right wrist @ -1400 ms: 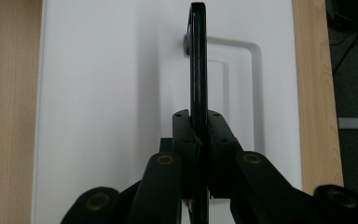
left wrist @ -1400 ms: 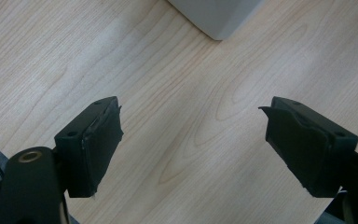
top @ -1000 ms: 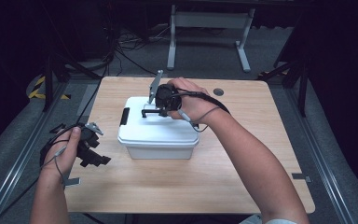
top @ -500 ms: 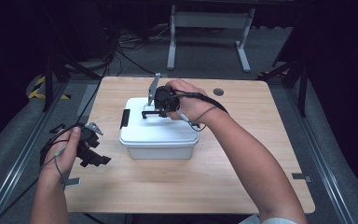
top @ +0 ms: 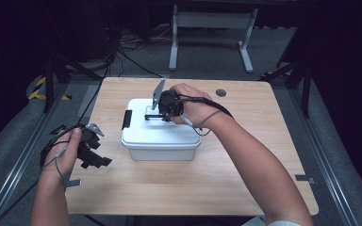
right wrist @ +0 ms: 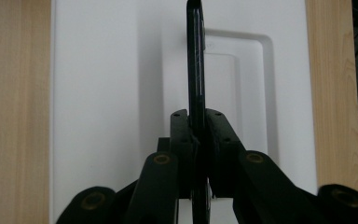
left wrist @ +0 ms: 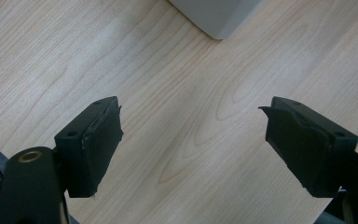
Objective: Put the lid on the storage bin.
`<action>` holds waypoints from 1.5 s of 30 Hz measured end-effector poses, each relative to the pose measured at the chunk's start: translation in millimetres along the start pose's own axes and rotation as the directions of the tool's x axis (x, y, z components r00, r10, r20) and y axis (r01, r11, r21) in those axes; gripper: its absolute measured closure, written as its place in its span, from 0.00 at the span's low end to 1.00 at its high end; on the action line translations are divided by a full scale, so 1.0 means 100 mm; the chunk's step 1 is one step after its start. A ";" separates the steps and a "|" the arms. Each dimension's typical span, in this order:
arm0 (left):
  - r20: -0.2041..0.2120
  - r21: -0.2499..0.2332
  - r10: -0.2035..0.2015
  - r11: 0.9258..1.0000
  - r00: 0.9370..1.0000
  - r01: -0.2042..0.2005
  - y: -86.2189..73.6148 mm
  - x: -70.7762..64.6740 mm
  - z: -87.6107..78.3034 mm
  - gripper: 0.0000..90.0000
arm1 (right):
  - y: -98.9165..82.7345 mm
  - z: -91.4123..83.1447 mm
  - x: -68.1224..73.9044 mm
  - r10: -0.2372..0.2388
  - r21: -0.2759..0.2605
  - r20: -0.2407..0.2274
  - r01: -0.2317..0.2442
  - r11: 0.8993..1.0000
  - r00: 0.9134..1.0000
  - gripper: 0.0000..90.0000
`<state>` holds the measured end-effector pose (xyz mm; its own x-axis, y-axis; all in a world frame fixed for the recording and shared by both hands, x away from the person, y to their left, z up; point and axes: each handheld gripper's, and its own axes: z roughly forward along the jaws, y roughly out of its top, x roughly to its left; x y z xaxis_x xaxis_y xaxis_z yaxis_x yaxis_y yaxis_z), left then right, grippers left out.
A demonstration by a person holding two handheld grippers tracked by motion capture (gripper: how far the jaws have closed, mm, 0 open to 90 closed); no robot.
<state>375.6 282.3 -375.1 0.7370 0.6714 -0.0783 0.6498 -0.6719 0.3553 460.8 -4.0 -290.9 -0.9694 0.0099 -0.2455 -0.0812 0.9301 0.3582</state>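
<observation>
Light wooden table (top: 245, 179) amid dark grey carpet (top: 344, 141), trailing cables (top: 127, 56).

No writing, label, brand or number can be read anywhere: the white box (top: 160, 136), its black handle (right wrist: 195, 60) and the wooden bench (top: 245, 174) carry no legible marks in the high view or either gripper view

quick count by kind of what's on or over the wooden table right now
White plastic box with lid: 1
Black carrying handle on the lid: 1
Black side latch on the box: 1
Hand-held black grippers: 2, left gripper open over bare wood, right gripper shut on the handle
Total: 5
</observation>
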 end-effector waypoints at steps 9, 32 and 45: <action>-0.001 0.007 0.003 1.000 1.000 -0.003 -0.01 -0.01 0.01 0.21 | -0.07 -0.12 0.05 0.121 -0.075 -0.045 -0.124 0.989 0.992 0.59; -0.008 0.006 -0.014 1.000 1.000 0.014 -0.07 -0.04 -0.01 0.21 | -0.67 -0.69 0.17 0.270 -0.192 0.039 -0.258 0.947 0.962 0.56; -0.004 0.010 -0.021 1.000 1.000 0.021 -0.03 -0.02 0.01 0.20 | -1.13 -0.91 0.26 0.348 -0.187 0.083 -0.328 0.926 0.934 0.59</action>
<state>372.7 282.7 -377.0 0.7225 0.6866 -0.0815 0.6669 -0.6609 0.3442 423.4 -142.1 -255.5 -0.9144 0.3631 -0.1791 0.1996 0.7892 0.5808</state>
